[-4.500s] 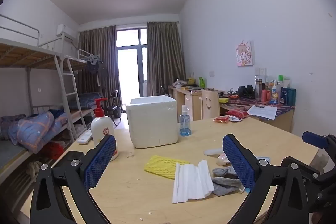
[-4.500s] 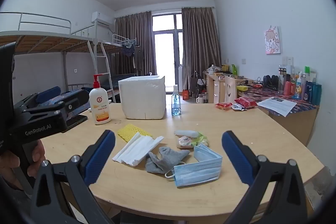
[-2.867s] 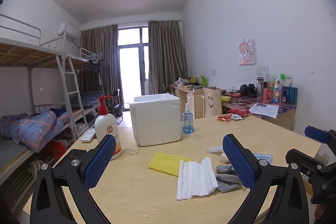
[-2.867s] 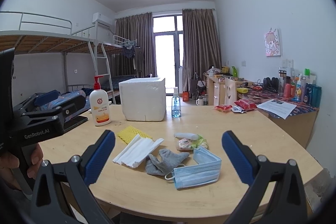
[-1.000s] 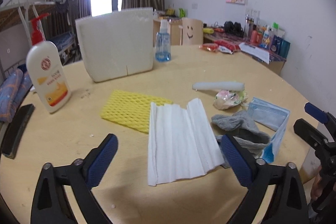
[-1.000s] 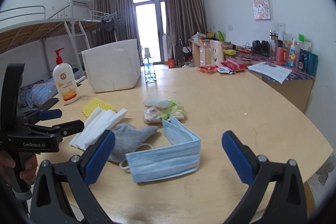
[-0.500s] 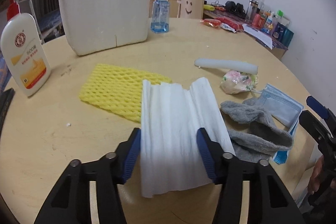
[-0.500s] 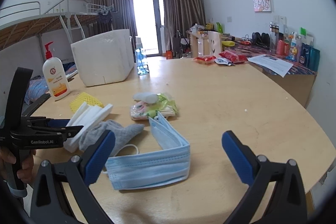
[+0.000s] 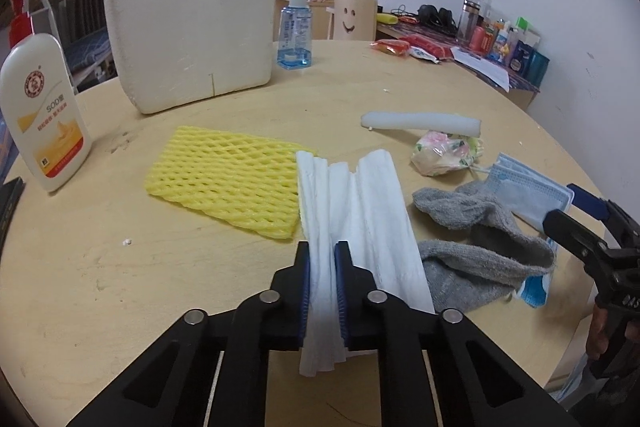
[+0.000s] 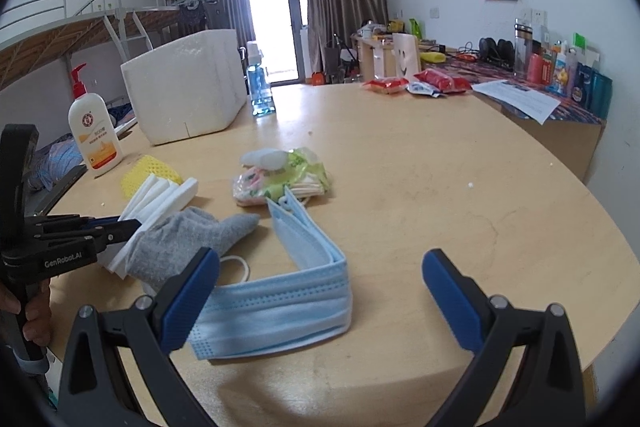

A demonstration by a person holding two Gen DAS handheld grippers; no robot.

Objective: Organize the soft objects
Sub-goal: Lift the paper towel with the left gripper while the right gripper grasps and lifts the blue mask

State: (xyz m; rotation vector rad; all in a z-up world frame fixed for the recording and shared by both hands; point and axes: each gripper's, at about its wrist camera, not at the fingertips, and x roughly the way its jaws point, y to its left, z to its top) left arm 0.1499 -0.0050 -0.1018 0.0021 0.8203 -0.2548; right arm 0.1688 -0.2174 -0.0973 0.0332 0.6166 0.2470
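Observation:
On the round wooden table (image 9: 120, 287) lies a pleated white foam sheet (image 9: 360, 203). My left gripper (image 9: 321, 251) is closing on its near end, and both pads press the sheet. Beside it are a yellow foam net (image 9: 224, 179), a grey sock (image 9: 472, 227), a blue face mask (image 9: 532, 191), a white foam tube (image 9: 420, 121) and a tissue packet (image 9: 444, 153). My right gripper (image 10: 320, 263) stands open just above the near part of the mask (image 10: 280, 311), touching nothing. In the right wrist view the left gripper (image 10: 132, 225) sits at the sheet (image 10: 168, 191), next to the sock (image 10: 188, 235).
A white foam box (image 9: 188, 35) stands at the back of the table, with a lotion pump bottle (image 9: 40, 115) to its left and a blue spray bottle (image 9: 295, 35) to its right. Snack packets (image 10: 416, 85) lie far right. The table's edge curves close by on the right.
The left jaws went from wide open to pinched on the white sheet. Both grippers came lower and nearer the soft things, the right one closing in on the mask.

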